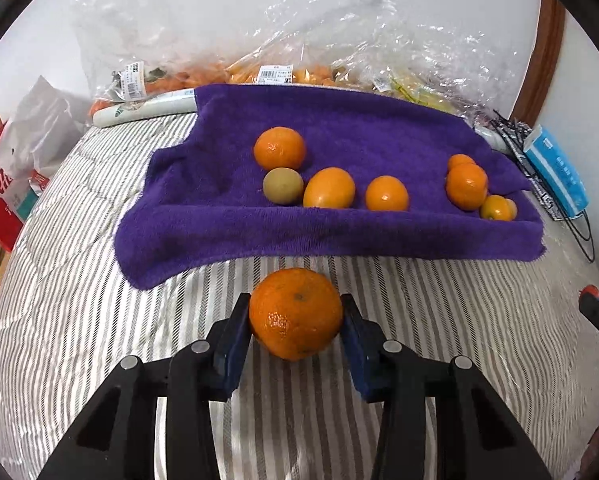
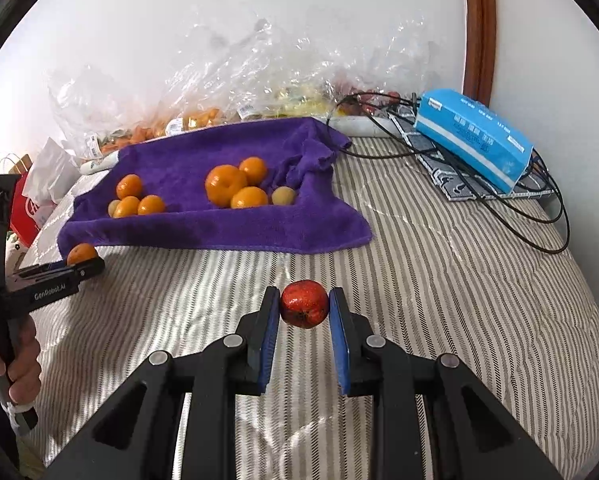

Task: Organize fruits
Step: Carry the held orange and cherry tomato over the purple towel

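A: Where does the left wrist camera sit?

B: Just behind its own two fingers (image 1: 235,332), looking along them and tilted down at the striped bedding (image 1: 79,280). The purple towel (image 1: 339,128) lies just past the fingertips, facing the lens squarely, with the wall beyond.

A: And the right wrist camera?

B: Same mounting, behind its fingers (image 2: 267,320), also angled down. It stands farther from the purple towel (image 2: 203,224), which lies ahead and to the left of the fingertips.

A: What do they share?

B: The towel, the bedding, the clear plastic bags (image 2: 227,64) along the wall, and the blue box (image 2: 471,136). The right view also catches the left gripper (image 2: 75,270) far left of its fingers.
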A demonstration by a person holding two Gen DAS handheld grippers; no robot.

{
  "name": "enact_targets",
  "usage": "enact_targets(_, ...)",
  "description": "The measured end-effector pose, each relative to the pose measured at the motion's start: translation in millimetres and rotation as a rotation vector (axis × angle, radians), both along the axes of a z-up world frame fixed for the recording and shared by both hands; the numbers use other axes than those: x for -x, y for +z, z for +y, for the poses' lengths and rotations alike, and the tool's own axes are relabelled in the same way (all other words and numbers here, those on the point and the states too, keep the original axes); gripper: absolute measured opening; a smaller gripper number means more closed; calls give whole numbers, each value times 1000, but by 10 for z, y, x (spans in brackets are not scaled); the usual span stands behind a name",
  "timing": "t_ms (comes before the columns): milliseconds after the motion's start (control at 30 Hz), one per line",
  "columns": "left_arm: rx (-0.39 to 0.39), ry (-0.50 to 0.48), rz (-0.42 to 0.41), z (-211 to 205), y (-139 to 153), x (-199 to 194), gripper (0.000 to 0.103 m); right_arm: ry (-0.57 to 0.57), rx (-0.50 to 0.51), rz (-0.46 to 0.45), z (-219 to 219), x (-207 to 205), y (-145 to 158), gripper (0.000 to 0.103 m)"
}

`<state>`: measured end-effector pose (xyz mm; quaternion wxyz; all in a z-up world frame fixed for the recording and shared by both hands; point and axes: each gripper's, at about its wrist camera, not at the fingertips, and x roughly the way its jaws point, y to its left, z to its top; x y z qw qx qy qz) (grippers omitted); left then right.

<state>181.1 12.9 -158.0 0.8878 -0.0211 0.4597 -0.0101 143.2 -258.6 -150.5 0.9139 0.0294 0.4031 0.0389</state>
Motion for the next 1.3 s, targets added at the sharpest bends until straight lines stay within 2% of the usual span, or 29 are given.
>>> enact_targets(233, 49, -14, -31, 21, 244, 223, 41, 16, 6, -35, 145, 124, 193, 25)
enact_targets(700, 61, 3, -83, 129, 680, 424, 41, 31, -25, -106, 241, 160, 509, 25)
enact_targets(900, 67, 14, -93, 168, 752, 290, 41, 41, -43, -117, 238, 35, 556, 25)
enact_targets(1300, 10, 30, -103, 185, 808, -148, 41, 68, -73, -149, 287, -499, 618, 25)
